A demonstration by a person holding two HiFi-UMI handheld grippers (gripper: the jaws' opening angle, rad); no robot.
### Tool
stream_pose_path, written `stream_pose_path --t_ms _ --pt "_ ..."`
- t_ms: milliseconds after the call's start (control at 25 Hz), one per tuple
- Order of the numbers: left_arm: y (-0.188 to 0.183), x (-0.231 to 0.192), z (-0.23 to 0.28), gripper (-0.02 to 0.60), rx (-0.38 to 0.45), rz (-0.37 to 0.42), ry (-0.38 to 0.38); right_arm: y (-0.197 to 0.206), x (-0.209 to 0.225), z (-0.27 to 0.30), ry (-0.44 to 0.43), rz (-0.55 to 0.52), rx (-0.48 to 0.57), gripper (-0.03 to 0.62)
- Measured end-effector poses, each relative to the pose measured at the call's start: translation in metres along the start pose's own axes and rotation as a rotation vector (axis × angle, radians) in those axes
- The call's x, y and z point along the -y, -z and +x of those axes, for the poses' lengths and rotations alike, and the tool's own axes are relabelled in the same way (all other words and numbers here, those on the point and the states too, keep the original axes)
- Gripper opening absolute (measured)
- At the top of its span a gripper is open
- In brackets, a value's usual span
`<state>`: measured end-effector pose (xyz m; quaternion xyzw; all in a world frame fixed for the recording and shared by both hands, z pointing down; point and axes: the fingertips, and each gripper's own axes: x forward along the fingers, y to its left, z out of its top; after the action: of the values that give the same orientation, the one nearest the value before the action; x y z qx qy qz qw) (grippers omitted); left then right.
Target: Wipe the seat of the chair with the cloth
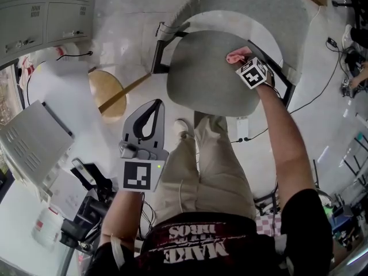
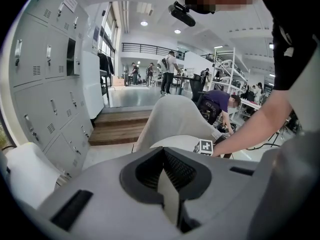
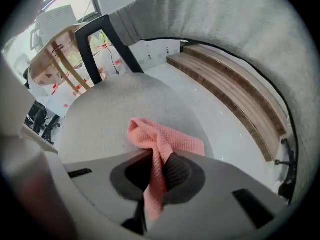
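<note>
The person's right gripper point(image 1: 246, 62) is reaching over the rounded grey fabric seat point(image 1: 210, 82) of the black-framed chair. Its fingers point(image 3: 175, 170) are clamping a pink waffle-weave cloth point(image 3: 161, 140). The cloth's bunched free end is lying on the seat just ahead of the fingers, near the seat's far right part by the curved grey backrest point(image 1: 253, 7). A strip of it is hanging down between the fingers.

The left gripper point(image 1: 150, 118) is hanging well apart from the chair, beside the person's leg and above the pale floor point(image 1: 126, 33). Its fingers point(image 2: 176, 170) are pressing together with nothing between them. A round wooden stool point(image 1: 106, 89) is standing left of the chair, and grey metal lockers point(image 1: 46, 10) are lining the wall beyond it.
</note>
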<state>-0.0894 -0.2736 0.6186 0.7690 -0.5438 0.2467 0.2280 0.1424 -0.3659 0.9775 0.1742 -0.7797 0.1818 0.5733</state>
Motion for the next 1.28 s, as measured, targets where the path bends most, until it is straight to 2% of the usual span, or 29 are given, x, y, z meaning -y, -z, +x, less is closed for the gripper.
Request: stream_pose_path --t_ms 120,240,360,480,600,680,840,1040,1280 --pt "0.002 0.003 -0.010 0.006 0.014 0.002 -0.004 0.026 0.016 -0.009 0.034 0.054 -0.036 0.031" --pt "0.007 0.004 -0.027 0.006 0.016 0.001 -0.013 0.034 0.021 -0.018 0.090 0.089 -0.053 0.031" --pt "0.016 -0.001 -0.044 0.006 0.009 -0.006 -0.033 0.010 0.004 -0.029 0.120 0.093 0.036 0.031" --pt "0.021 -0.009 -0.060 0.006 0.020 -0.010 -0.056 -0.031 -0.041 -0.030 0.068 0.065 0.151 0.031" --pt "0.028 -0.008 -0.074 0.005 0.025 -0.005 -0.058 -0.072 -0.098 -0.018 -0.023 0.008 0.201 0.031" --pt "0.035 -0.005 -0.080 0.006 0.018 0.008 -0.046 -0.093 -0.128 -0.005 -0.063 -0.030 0.209 0.031" --pt "0.045 -0.003 -0.089 0.005 0.015 0.011 -0.034 -0.115 -0.165 0.022 -0.088 -0.083 0.185 0.031" --pt "0.056 0.001 -0.094 0.006 -0.005 0.020 -0.020 -0.109 -0.166 0.033 -0.079 -0.102 0.152 0.031" --pt "0.051 0.007 -0.094 0.006 -0.003 0.041 0.006 -0.060 -0.143 0.020 -0.094 -0.068 0.061 0.031"
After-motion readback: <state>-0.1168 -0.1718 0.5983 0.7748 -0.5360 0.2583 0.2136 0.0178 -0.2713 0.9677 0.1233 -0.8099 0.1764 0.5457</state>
